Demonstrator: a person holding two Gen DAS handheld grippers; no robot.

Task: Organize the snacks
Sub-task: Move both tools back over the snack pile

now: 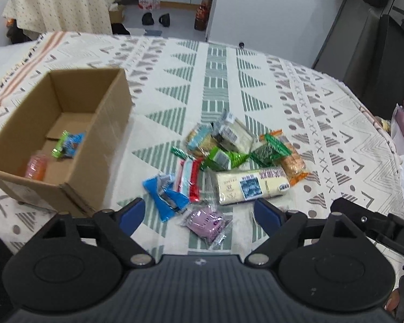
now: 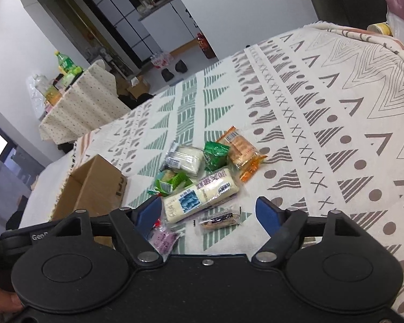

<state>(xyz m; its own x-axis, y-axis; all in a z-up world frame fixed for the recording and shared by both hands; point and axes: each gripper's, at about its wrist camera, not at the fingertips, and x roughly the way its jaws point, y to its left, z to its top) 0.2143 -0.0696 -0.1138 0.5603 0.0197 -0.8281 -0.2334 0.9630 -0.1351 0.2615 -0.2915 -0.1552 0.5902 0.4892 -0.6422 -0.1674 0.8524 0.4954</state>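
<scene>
An open cardboard box (image 1: 99,123) sits on the patterned cloth at the left; inside lie a blue-green snack (image 1: 68,145) and an orange one (image 1: 36,165). A pile of wrapped snacks lies mid-table: a long cream pack (image 1: 251,185), a blue pack (image 1: 167,195), a red-white stick (image 1: 188,177), a purple pack (image 1: 206,222). My left gripper (image 1: 199,212) hangs open above the purple pack, holding nothing. My right gripper (image 2: 210,210) is open too, over the cream pack (image 2: 200,196) and a small clear-wrapped bar (image 2: 219,219). The box (image 2: 94,185) shows at its left.
An orange-wrapped cracker pack (image 2: 242,152) and green packs (image 2: 215,154) lie at the pile's far side. The right gripper's arm (image 1: 377,222) reaches in at the right of the left wrist view. The cloth-covered table (image 1: 296,88) ends in an edge on the right. A second covered table (image 1: 62,2) stands behind.
</scene>
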